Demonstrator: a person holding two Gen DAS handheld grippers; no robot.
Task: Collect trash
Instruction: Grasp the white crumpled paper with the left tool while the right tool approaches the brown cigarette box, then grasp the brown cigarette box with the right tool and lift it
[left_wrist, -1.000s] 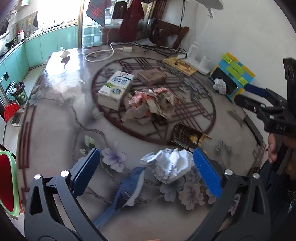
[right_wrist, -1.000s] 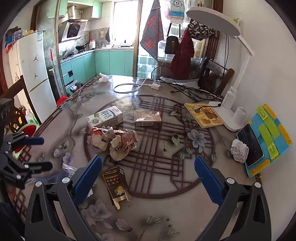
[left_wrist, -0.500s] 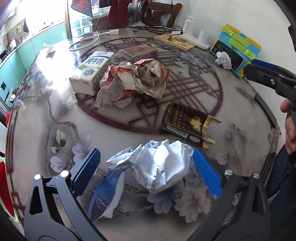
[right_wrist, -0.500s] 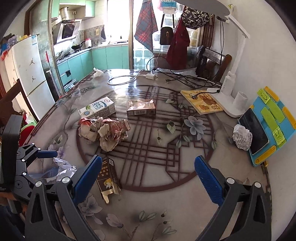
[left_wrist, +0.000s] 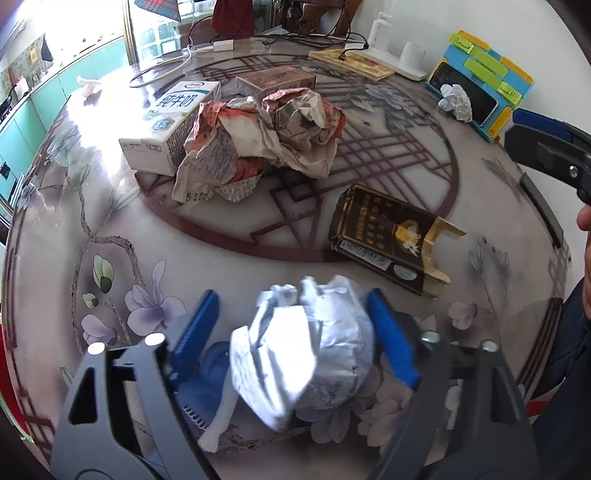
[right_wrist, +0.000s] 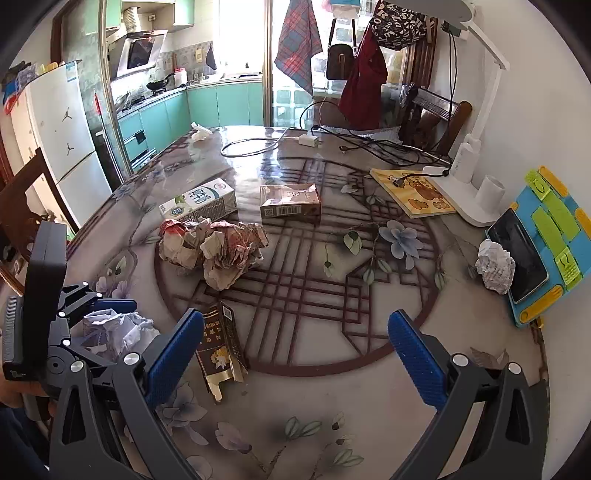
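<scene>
My left gripper (left_wrist: 295, 332) has its blue pads on both sides of a crumpled white paper ball (left_wrist: 306, 343) at the near table edge; the right pad touches it, the left pad stands a little apart. The ball also shows in the right wrist view (right_wrist: 114, 328) inside the left gripper (right_wrist: 110, 317). My right gripper (right_wrist: 295, 350) is open and empty above the table. Other trash lies on the table: a crumpled newspaper wad (left_wrist: 266, 136) (right_wrist: 218, 247), a flattened dark cigarette pack (left_wrist: 391, 236) (right_wrist: 219, 347), a milk carton (left_wrist: 170, 125) (right_wrist: 199, 201), a brown box (right_wrist: 290, 201) and a small paper ball (right_wrist: 495, 264).
A blue phone stand with a phone (right_wrist: 539, 240) stands at the right edge. A white lamp base (right_wrist: 476, 195), a yellow book (right_wrist: 413, 192) and cables (right_wrist: 258, 144) lie at the back. A chair (right_wrist: 432, 110) stands behind the patterned table (right_wrist: 332, 406).
My left gripper has moved forward over the white paper ball and its jaws have narrowed around it. The right gripper has stayed open and shifted slightly.
</scene>
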